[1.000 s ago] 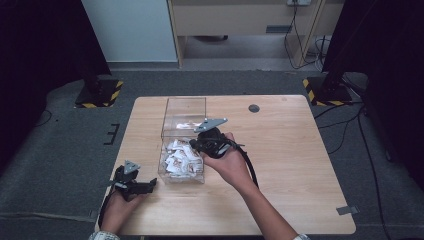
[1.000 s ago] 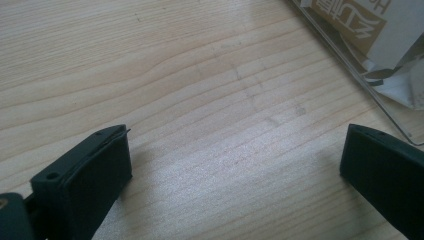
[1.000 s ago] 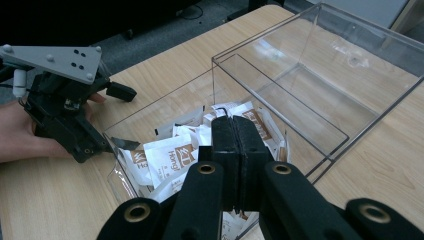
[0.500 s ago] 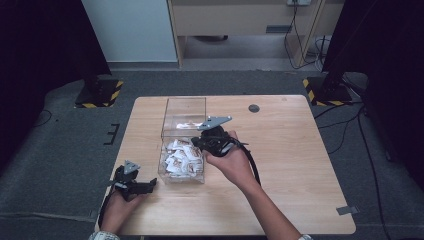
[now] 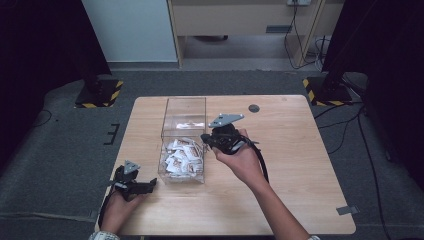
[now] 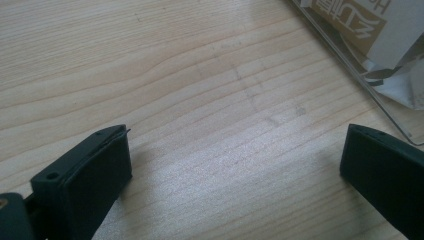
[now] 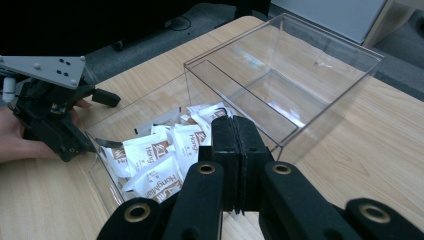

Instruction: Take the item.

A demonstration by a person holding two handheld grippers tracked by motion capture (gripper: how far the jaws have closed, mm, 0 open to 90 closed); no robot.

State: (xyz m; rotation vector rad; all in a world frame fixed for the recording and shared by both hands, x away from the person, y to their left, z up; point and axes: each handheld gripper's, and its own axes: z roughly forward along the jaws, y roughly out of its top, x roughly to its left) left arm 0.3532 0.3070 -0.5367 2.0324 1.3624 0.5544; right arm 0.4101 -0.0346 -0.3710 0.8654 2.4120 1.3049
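The clear two-compartment plastic box (image 5: 183,140) stands near the light wooden table's (image 5: 300,165) far-left part, white-and-brown sachets (image 5: 182,157) filling its near compartment. The right gripper (image 7: 234,131), jaws pressed together, hovers above them. The left gripper (image 6: 235,165), jaws spread, rests near the front-left corner.

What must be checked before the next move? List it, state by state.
1. Right gripper shut: ok, its jaws are pressed together.
2. Sachet caught in those jaws: cannot tell.
3. Sachets lie in the near compartment of the box: ok.
4. Far compartment empty: ok.
5. Left gripper open and out of the way: ok, it rests on the table beside the box's near corner.
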